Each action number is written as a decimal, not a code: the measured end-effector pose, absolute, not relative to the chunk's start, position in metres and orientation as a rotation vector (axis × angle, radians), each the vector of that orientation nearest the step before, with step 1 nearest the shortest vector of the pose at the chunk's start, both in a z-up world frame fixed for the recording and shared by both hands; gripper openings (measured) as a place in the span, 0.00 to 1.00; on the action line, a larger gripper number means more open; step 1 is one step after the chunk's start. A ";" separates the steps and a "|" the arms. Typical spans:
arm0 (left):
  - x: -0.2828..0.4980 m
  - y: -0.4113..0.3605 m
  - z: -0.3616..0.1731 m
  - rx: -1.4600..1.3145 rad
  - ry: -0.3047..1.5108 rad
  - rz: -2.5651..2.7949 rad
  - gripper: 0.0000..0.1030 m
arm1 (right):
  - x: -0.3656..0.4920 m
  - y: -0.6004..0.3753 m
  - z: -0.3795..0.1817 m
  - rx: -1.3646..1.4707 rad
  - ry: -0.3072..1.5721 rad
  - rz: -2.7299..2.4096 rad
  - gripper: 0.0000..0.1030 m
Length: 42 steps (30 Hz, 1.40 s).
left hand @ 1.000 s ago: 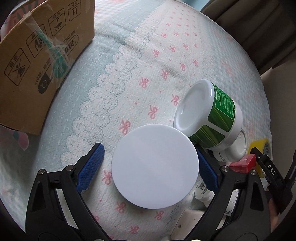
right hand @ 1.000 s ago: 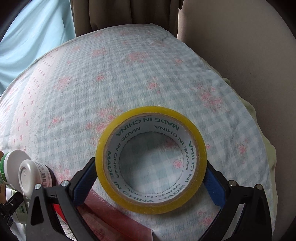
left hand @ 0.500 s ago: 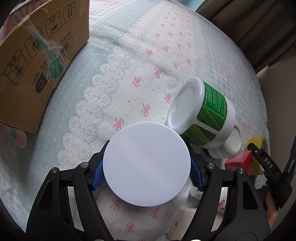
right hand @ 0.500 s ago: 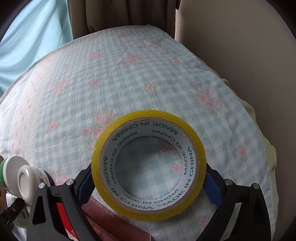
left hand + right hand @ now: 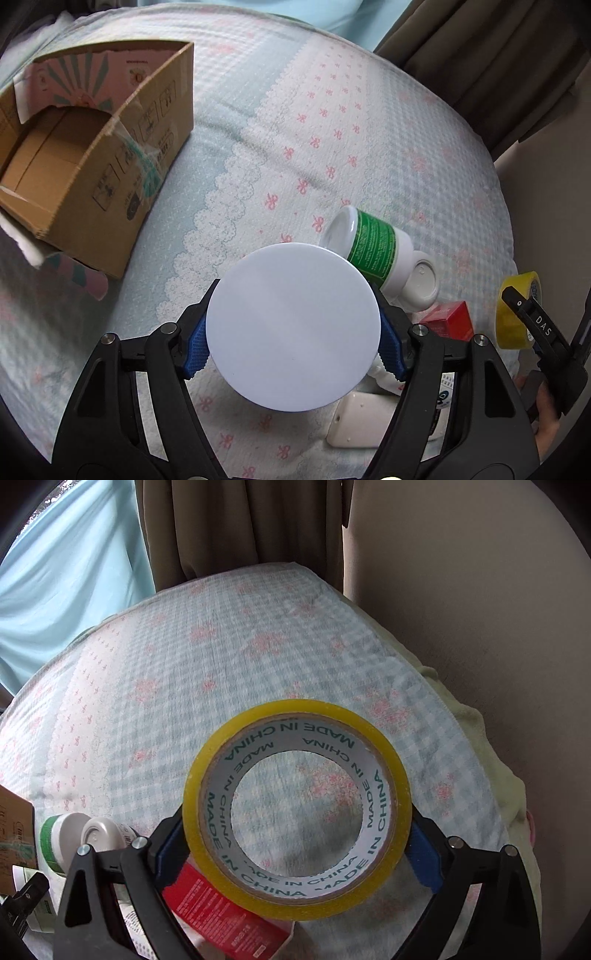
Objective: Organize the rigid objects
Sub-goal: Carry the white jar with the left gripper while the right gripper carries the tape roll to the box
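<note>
My left gripper (image 5: 293, 345) is shut on a round white container (image 5: 293, 325), lifted above the bed. My right gripper (image 5: 297, 845) is shut on a yellow tape roll (image 5: 399, 812), also lifted; the roll shows in the left wrist view (image 5: 511, 325) too. An open cardboard box (image 5: 92, 206) stands at the left of the bed. A green-labelled white jar (image 5: 373, 245) lies on its side by a small white bottle (image 5: 423, 282) and a red box (image 5: 448, 319). The red box also shows in the right wrist view (image 5: 218, 915).
The bed has a light blue and pink patterned cover (image 5: 295, 129). A white flat object (image 5: 364, 421) and other small items lie under my left gripper. Curtains (image 5: 240, 528) and a beige wall (image 5: 480, 590) bound the far and right sides.
My left gripper closed on the white container and lifted it; the box now shows its open inside. My right gripper closed on the tape roll and raised it.
</note>
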<state>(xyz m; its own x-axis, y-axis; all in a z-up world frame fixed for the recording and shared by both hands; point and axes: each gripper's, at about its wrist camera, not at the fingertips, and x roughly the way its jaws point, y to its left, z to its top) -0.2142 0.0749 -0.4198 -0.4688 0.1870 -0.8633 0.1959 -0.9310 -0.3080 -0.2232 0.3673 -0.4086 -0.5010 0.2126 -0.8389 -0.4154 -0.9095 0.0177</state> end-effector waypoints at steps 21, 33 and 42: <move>-0.206 -0.065 -0.199 1.435 0.356 -2.804 0.68 | -0.188 0.224 -0.205 -1.276 0.186 2.719 0.93; -0.249 -0.212 -0.198 1.535 0.201 -2.797 0.68 | -0.206 0.042 -0.205 -1.428 0.135 2.777 0.93; -0.301 -0.267 -0.243 1.686 -0.003 -2.778 0.68 | -0.256 -0.052 -0.245 -1.558 0.076 2.781 0.93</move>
